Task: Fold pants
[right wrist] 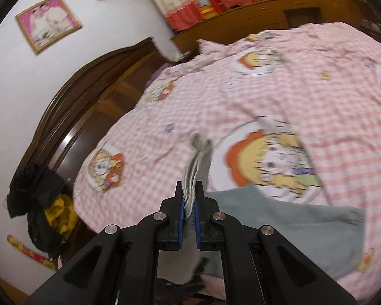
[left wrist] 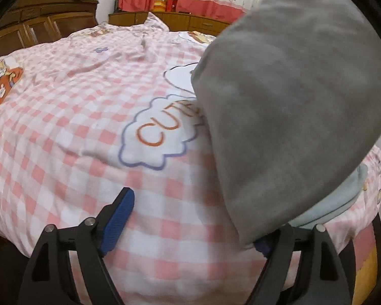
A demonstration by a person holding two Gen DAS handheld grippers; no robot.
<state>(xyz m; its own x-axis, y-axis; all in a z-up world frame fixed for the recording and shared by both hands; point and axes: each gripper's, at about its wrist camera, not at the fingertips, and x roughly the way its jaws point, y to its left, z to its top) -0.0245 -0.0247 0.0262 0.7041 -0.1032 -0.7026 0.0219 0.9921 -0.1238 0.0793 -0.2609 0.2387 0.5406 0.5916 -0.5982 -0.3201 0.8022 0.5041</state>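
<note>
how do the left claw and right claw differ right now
The left claw stands wide open over the pink checked bedcover, gripping nothing; grey fabric only drapes past one finger. The right claw is shut on the layered edge of the grey fleece pants. Both have black frames and blue pads.

Your right claw (right wrist: 189, 198) has matt black plastic arms with dull silver metal pins, and its ribbed blue pads (right wrist: 181, 218) look rubbery. They pinch the grey pants (right wrist: 279, 218), a soft, matt, fleecy cloth with a paler, fuzzy inner face at the folded edges. In your left claw (left wrist: 190, 218) view the same cloth looks thick and brushed. The bedspread (left wrist: 76, 127) beneath is thin, matt, wrinkled woven cotton, checked pink and white. The headboard (right wrist: 89, 96) is dark, glossy varnished wood.
</note>
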